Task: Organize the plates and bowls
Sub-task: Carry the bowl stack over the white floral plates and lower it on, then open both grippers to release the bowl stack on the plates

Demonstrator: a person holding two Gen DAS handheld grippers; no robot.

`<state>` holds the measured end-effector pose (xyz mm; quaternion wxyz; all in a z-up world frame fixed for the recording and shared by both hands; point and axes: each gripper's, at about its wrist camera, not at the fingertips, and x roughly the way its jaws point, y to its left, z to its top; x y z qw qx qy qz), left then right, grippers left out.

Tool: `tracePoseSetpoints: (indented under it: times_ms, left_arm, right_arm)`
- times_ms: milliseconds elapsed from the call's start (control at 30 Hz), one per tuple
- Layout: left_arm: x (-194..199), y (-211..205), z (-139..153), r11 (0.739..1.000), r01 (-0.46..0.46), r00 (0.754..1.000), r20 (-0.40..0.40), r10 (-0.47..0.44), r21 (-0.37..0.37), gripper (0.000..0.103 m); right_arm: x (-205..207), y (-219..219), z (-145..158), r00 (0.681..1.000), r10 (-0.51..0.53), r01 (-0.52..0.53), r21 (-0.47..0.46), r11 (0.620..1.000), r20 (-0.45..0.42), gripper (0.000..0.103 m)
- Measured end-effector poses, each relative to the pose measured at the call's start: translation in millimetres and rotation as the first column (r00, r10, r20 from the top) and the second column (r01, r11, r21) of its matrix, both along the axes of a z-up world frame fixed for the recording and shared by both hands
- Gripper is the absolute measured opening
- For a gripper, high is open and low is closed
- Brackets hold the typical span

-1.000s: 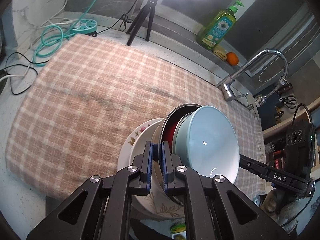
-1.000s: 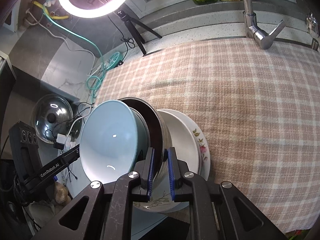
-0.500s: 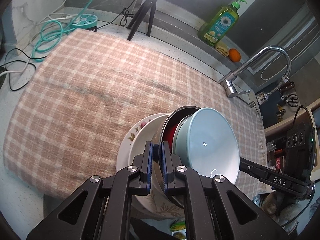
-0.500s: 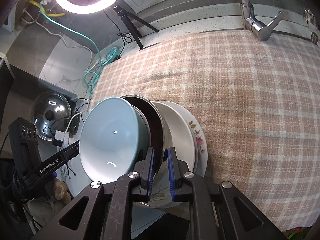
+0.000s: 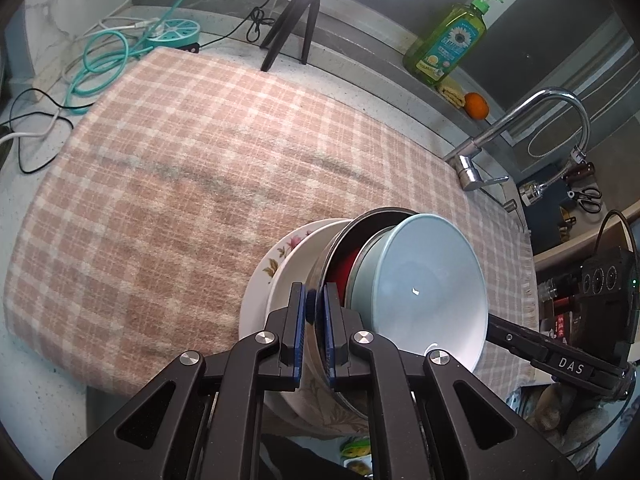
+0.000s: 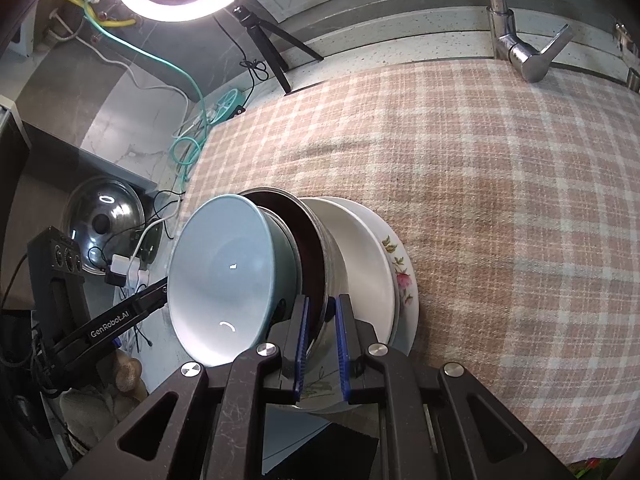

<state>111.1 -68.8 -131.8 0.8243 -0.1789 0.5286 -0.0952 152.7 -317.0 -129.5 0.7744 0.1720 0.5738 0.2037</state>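
Steel bowl (image 5: 320,276) is clamped at opposite rims by left gripper (image 5: 314,312) and right gripper (image 6: 322,320); the nested stack has drifted slightly over the plaid cloth (image 5: 180,168), unreleased.

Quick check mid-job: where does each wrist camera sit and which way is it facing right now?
Left wrist: behind the left gripper, angled down at checked cloth, tap right; opposite gripper's arm shows.
Right wrist: behind the right gripper, angled down, tap ahead.
Shared: metal bowl, blue bowl, flowered plate.
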Motion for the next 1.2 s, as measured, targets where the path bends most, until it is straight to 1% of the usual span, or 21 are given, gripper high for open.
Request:
tracePoseSetpoints:
  times_ms: [100, 300, 367, 467, 633, 867, 1000, 1100, 1133, 1167, 1200]
  left_arm:
    - [0, 1, 0, 1.0, 0.002, 1.0, -0.001, -0.002, -0.009, 0.006]
    - [-2, -2, 1, 1.0, 0.008, 1.0, 0.008, -0.008, 0.009, 0.006]
    - [-3, -2, 3, 1.0, 0.008, 1.0, 0.022, -0.008, 0.023, 0.006]
    - [-6, -4, 10, 0.998, 0.005, 0.998, 0.057, -0.009, 0.067, 0.009]
    - [-11, -2, 16, 0.994, -0.01, 0.995, 0.096, -0.001, 0.112, 0.009]
    - [-18, 8, 19, 0.99, -0.041, 0.993, 0.116, 0.025, 0.137, 0.01]
    - [-24, 11, 24, 0.988, -0.053, 0.991, 0.133, 0.034, 0.148, 0.01]
    - [-29, 12, 27, 0.987, -0.056, 0.989, 0.143, 0.034, 0.151, 0.01]
    - [-31, 12, 29, 0.986, -0.058, 0.989, 0.147, 0.036, 0.154, 0.01]
    - [-34, 12, 31, 0.986, -0.062, 0.988, 0.153, 0.038, 0.158, 0.013]
    - [-36, 11, 33, 0.985, -0.065, 0.987, 0.158, 0.039, 0.159, 0.018]
  right_arm:
    - [0, 0, 0, 1.0, 0.001, -0.001, -0.002, 1.0, 0.002, 0.012]
    - [-1, 0, 0, 1.0, 0.009, -0.009, 0.005, 1.0, 0.005, 0.014]
    - [-2, 0, 2, 1.0, 0.013, -0.013, 0.003, 1.0, 0.015, 0.014]
    - [-4, 1, 8, 0.999, 0.016, -0.015, -0.019, 1.0, 0.048, 0.014]
    - [-5, 0, 15, 0.997, 0.023, -0.02, -0.044, 0.999, 0.074, 0.014]
    - [-8, -5, 16, 0.997, 0.009, -0.005, -0.049, 0.999, 0.082, 0.014]
    - [-12, -6, 23, 0.993, 0.007, 0.001, -0.066, 0.998, 0.114, 0.015]
    - [-16, -6, 29, 0.99, 0.007, 0.004, -0.079, 0.997, 0.141, 0.022]
    - [-18, -6, 33, 0.988, 0.007, 0.005, -0.081, 0.997, 0.156, 0.026]
    - [-20, -6, 35, 0.986, 0.008, 0.006, -0.083, 0.997, 0.169, 0.03]
    - [-22, -7, 37, 0.984, 0.008, 0.007, -0.085, 0.996, 0.18, 0.033]
